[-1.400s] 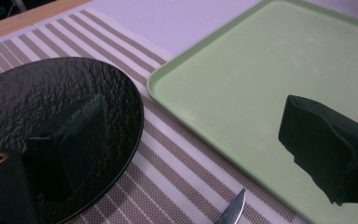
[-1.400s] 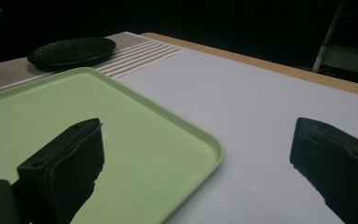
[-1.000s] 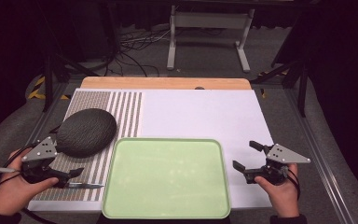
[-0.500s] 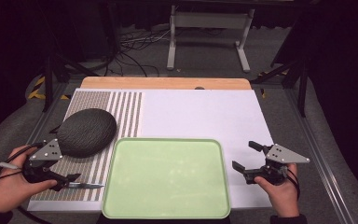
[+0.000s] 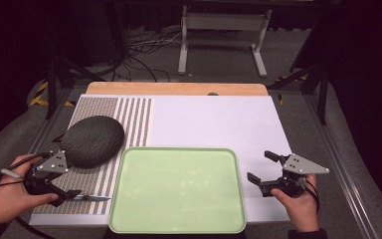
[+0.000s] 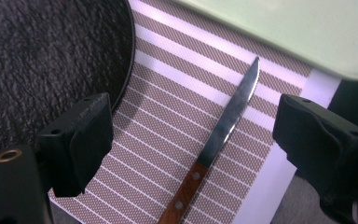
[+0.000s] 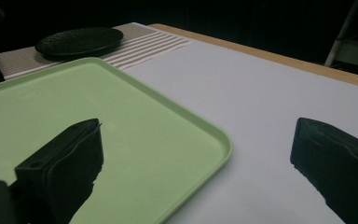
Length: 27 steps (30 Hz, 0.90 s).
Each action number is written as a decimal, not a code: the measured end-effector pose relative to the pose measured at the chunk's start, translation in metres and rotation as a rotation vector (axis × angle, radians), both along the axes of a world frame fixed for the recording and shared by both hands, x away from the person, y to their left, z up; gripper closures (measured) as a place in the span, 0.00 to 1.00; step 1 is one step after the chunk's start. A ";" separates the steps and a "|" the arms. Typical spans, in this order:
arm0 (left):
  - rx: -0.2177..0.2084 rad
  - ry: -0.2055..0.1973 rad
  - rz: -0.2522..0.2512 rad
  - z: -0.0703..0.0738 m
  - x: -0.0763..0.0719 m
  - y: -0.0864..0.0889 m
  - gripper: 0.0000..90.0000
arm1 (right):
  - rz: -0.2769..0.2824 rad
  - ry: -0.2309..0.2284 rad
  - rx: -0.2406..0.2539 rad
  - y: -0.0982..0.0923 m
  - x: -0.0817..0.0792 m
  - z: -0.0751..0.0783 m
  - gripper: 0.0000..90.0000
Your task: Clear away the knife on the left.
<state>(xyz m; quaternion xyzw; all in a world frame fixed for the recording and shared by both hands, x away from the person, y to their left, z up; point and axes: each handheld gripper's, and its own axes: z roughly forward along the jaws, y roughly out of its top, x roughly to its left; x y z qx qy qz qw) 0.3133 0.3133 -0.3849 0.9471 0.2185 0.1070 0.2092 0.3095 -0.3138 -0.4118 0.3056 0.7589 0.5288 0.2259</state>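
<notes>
At the lower left of the high view, the left gripper (image 5: 72, 193) hovers with jaws spread wide over the knife (image 6: 216, 150), which lies untouched on the striped mat (image 5: 99, 177) beside a dark plate (image 5: 92, 141). The green tray (image 5: 179, 186) sits centre. At lower right, the right gripper (image 5: 262, 167) is wide open and empty.
</notes>
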 end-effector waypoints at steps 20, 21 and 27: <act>0.132 0.070 -0.120 -0.015 0.005 0.001 0.22 | 0.015 0.004 -0.009 0.002 0.001 -0.001 0.03; 0.138 0.072 -0.133 -0.017 0.005 0.001 0.22 | 0.016 0.005 -0.010 0.002 0.001 -0.001 0.03; 0.170 0.100 -0.194 -0.023 0.007 -0.002 0.29 | 0.022 0.007 -0.016 0.003 0.001 -0.002 0.03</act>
